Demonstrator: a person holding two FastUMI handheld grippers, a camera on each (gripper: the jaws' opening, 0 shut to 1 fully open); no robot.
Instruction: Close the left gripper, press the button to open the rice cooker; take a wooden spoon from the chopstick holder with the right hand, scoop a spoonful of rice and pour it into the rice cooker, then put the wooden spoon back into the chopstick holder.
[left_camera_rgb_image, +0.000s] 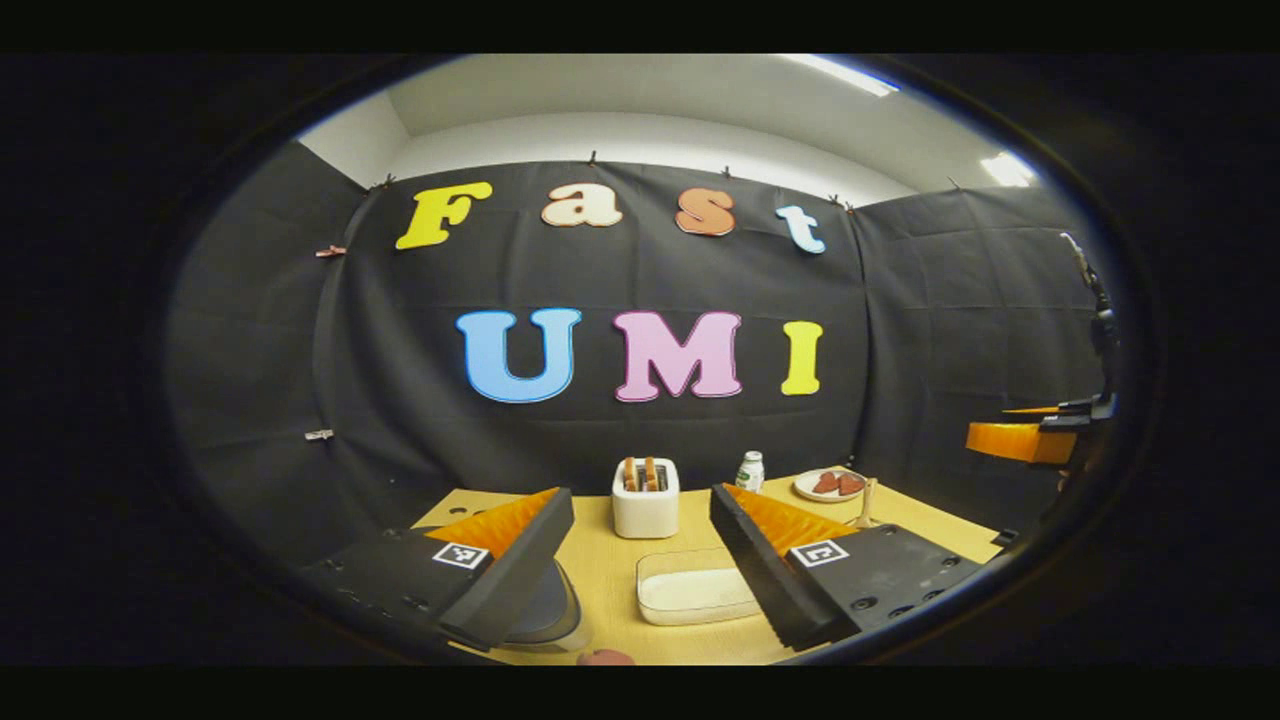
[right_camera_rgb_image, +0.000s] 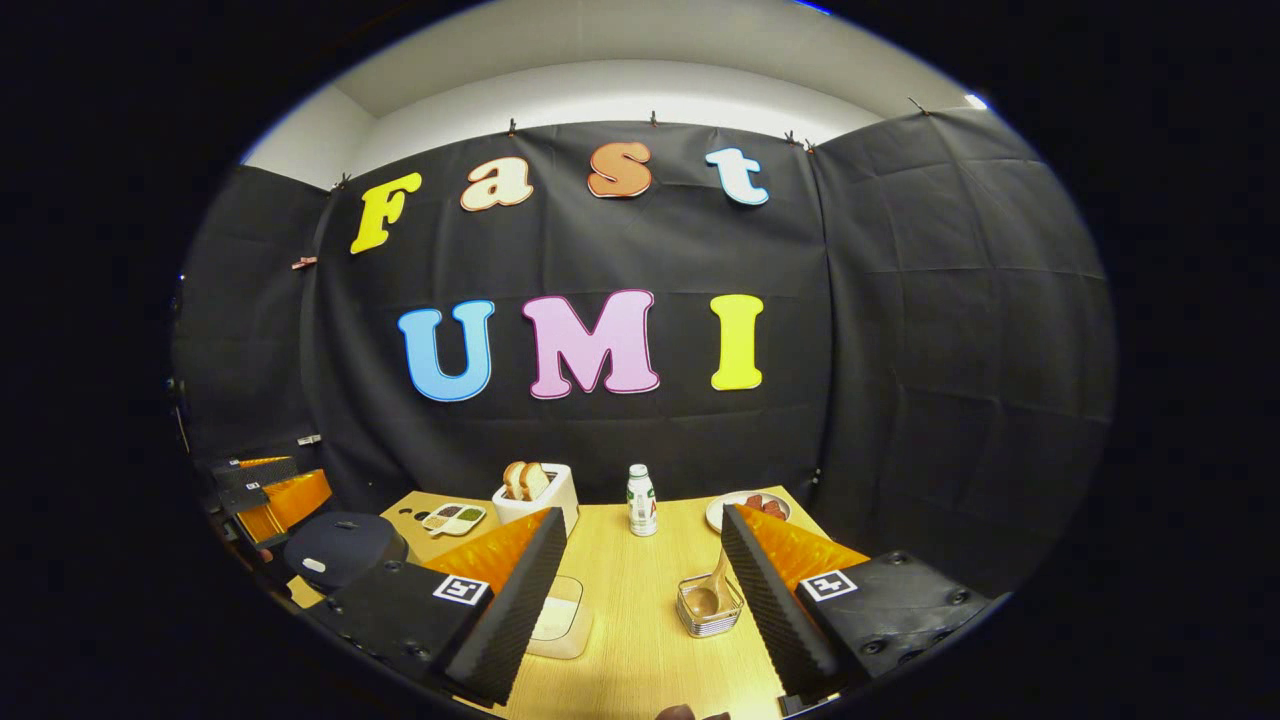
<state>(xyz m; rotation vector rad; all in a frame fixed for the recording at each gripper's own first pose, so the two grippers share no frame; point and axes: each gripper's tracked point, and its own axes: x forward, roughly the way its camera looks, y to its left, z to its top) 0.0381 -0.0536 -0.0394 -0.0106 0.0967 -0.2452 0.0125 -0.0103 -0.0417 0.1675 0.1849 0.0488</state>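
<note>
Wooden spoon (right_camera_rgb_image: 716, 588) sits untouched in the wire chopstick holder (right_camera_rgb_image: 709, 609) lower centre, dark round rice cooker (right_camera_rgb_image: 343, 548) lower left unopened, and we see left gripper (left_camera_rgb_image: 640, 560) and right gripper (right_camera_rgb_image: 640, 590) both spread, so everything remains.

Table (right_camera_rgb_image: 640, 600) looks like pale wood w/ fine grain, matt. Between the right gripper's fingers, chopstick holder (right_camera_rgb_image: 709, 608) is shiny wire metal, w/ smooth wooden spoon (right_camera_rgb_image: 714, 588) in it. Left of them, rice cooker (right_camera_rgb_image: 345, 548) lid is dark, smooth plastic, slightly glossy.
</note>
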